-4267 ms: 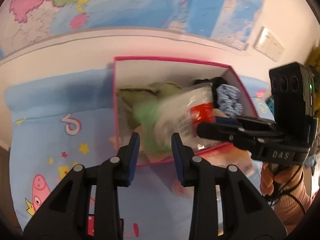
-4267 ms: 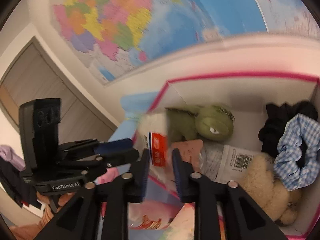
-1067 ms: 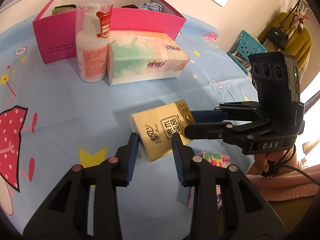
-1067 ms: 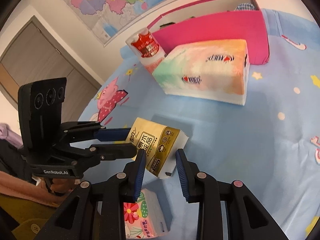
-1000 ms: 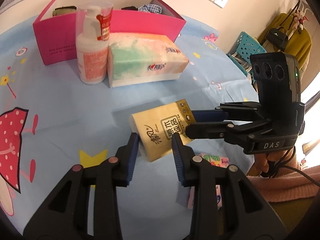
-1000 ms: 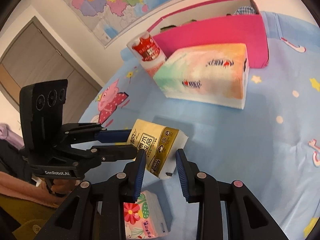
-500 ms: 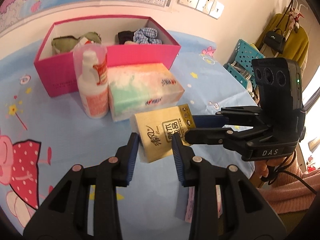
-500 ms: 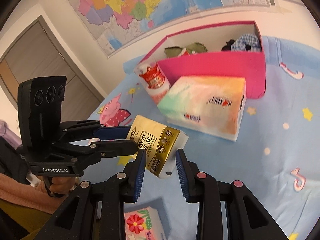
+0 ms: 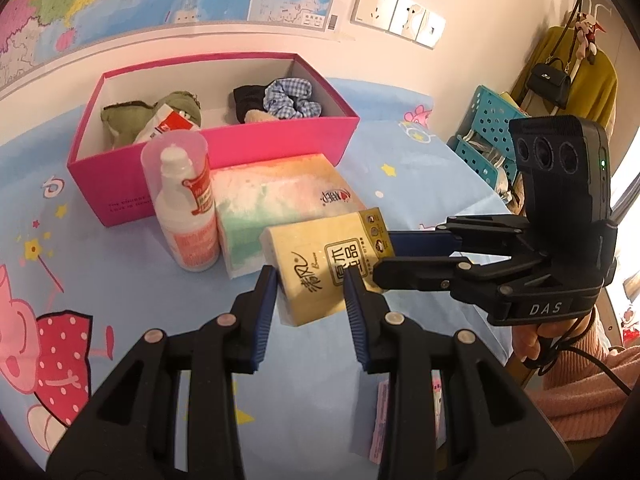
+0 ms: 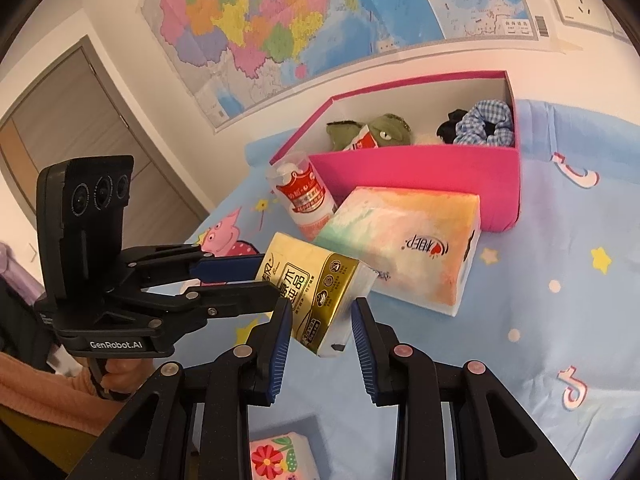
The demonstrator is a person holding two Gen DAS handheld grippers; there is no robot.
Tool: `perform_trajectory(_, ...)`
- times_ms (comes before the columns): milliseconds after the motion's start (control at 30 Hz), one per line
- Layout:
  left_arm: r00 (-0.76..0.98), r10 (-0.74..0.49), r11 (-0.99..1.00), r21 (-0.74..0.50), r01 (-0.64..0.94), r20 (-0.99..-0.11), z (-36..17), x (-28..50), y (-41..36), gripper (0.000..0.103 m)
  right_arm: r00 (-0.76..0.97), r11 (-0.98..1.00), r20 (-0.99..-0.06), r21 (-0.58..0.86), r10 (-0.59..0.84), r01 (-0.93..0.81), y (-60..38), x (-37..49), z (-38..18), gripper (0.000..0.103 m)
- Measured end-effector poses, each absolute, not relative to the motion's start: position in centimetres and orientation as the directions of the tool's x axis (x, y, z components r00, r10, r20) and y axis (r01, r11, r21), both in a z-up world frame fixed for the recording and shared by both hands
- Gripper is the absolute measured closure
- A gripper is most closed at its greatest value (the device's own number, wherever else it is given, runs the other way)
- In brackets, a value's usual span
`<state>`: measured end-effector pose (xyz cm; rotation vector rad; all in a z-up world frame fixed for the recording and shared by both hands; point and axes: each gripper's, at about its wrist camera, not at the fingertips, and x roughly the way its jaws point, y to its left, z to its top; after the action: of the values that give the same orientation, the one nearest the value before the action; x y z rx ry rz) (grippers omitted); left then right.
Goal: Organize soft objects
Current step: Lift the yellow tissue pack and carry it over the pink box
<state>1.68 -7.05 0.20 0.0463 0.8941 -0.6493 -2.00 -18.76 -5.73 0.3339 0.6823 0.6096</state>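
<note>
A yellow tissue pack (image 9: 320,264) (image 10: 312,284) hangs in the air above the blue cartoon cloth, tilted. My left gripper (image 9: 310,284) (image 10: 266,278) is shut on one end of it. My right gripper (image 10: 320,312) (image 9: 386,256) is shut on the other end, coming in from the right in the left wrist view. Behind stands the open pink box (image 9: 224,148) (image 10: 420,176), holding a green plush (image 9: 132,114) (image 10: 384,128), a blue checked scrunchie (image 9: 292,96) (image 10: 484,124) and a black one.
A large pastel tissue pack (image 9: 280,196) (image 10: 404,248) and a white bottle with a clear cap (image 9: 184,208) (image 10: 304,196) stand in front of the box. A small floral tissue pack (image 10: 276,456) lies near the front edge. A teal basket (image 9: 488,120) stands off to the right.
Both grippers have risen with the yellow tissue pack, which has come up off the cloth. The box's inside has come into view.
</note>
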Motion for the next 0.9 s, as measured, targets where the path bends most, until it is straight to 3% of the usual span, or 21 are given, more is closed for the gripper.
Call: perform_trajectory(900,0.513,-0.505,0.812,-0.179,0.556,-0.694,3.7,5.5,-7.9,0.067,0.683,0.791,-0.417,0.436,0.6,-0.429,-20.1,0.1,-1.7,0.07)
